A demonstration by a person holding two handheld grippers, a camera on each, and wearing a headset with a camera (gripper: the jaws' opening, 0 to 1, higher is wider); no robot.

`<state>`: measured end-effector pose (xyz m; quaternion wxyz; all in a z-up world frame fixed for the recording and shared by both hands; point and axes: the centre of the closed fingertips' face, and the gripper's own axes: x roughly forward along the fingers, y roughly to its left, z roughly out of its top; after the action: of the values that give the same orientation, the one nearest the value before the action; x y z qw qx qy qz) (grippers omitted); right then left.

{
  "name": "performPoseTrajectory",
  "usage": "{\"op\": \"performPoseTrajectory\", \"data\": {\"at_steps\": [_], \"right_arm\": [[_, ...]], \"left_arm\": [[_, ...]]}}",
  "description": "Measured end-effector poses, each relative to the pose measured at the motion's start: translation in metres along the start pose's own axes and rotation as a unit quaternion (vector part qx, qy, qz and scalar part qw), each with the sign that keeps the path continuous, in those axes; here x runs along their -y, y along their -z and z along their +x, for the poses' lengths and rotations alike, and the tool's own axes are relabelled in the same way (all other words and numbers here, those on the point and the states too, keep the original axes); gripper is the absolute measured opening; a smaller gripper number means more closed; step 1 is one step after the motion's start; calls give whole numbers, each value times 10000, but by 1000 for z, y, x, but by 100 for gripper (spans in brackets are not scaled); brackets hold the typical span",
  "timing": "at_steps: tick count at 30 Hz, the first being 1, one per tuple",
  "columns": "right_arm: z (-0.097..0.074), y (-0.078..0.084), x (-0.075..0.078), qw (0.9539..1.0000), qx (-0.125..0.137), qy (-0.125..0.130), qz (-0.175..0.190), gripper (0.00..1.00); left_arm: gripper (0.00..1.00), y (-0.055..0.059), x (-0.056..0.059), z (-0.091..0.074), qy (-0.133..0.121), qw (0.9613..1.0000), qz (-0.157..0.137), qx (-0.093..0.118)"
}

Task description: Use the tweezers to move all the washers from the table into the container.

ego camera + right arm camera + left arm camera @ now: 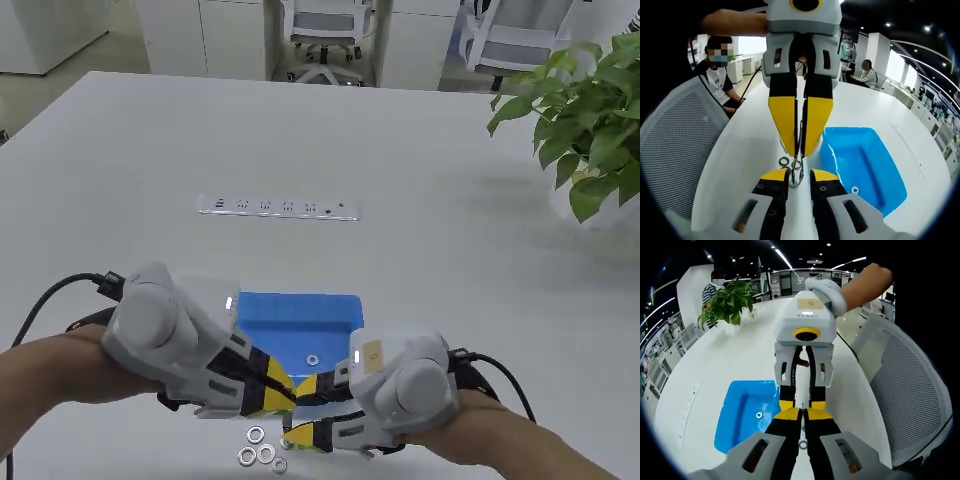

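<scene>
Washers, lower centre, are light, thin, slippery: nip one by its rim. Left claw clamps tweezers; right claw slightly apart.

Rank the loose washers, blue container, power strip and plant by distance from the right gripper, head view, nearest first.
1. Loose washers, at the right gripper tips.
2. Blue container, just beyond.
3. Power strip, mid-table.
4. Plant, far right edge.
</scene>
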<state>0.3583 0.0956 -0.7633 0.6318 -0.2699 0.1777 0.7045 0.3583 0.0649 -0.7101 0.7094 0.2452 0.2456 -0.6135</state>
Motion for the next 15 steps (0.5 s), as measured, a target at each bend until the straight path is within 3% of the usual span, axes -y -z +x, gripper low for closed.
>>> {"op": "performPoseTrajectory", "data": {"at_steps": [15], "right_arm": [[5, 2, -5, 9997, -177, -137, -69, 11]], "left_arm": [[6, 2, 0, -1, 25, 10000, 12, -36]]}}
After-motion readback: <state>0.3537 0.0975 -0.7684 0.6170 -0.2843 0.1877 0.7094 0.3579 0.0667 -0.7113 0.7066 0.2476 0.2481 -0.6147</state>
